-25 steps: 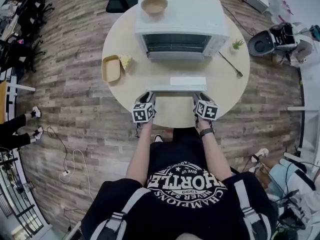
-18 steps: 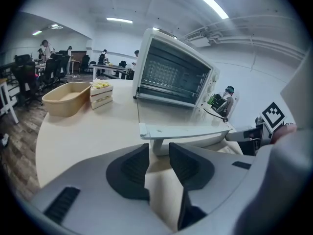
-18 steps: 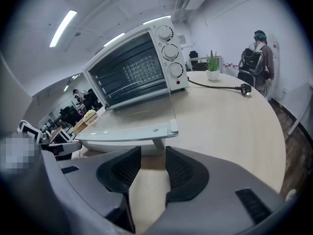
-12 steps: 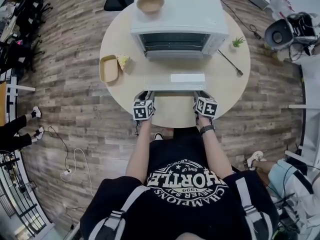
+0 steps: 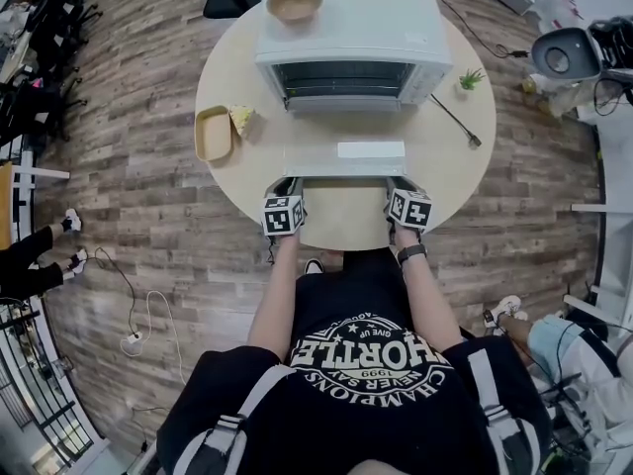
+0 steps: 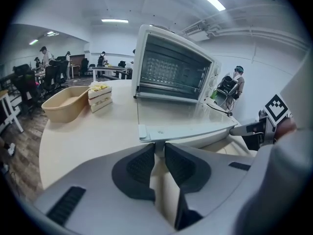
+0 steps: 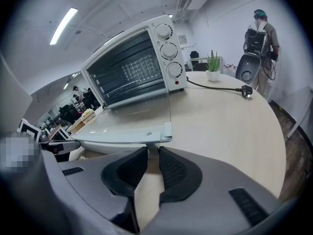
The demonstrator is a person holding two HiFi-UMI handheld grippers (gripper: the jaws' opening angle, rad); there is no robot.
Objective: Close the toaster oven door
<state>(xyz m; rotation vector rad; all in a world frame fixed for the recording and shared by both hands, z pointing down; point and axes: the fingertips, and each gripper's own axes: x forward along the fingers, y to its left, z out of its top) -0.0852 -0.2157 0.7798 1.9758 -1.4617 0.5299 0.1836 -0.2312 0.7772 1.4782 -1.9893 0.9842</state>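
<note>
A white toaster oven (image 5: pixel 346 52) stands at the back of a round table (image 5: pixel 237 181), its glass door (image 5: pixel 336 158) lying open and flat toward me. The door handle runs along the door's near edge on two short posts. My left gripper (image 5: pixel 289 182) is at the door's near left corner and my right gripper (image 5: pixel 399 182) at its near right corner. In the left gripper view the jaws (image 6: pixel 157 148) are closing, and the pads hug the left handle post. The right gripper (image 7: pixel 152 153) jaws are closing the same way on the right post.
A wooden bowl (image 5: pixel 294 2) sits on top of the oven. A tan tray (image 5: pixel 213 134) and a sandwich (image 5: pixel 243 120) lie left of the door. A small plant (image 5: pixel 471 80) and a power cord (image 5: pixel 457 125) are to the right. The table's front edge is just behind both grippers.
Both grippers have crept forward to the door's near edge. The door still lies flat and open.
</note>
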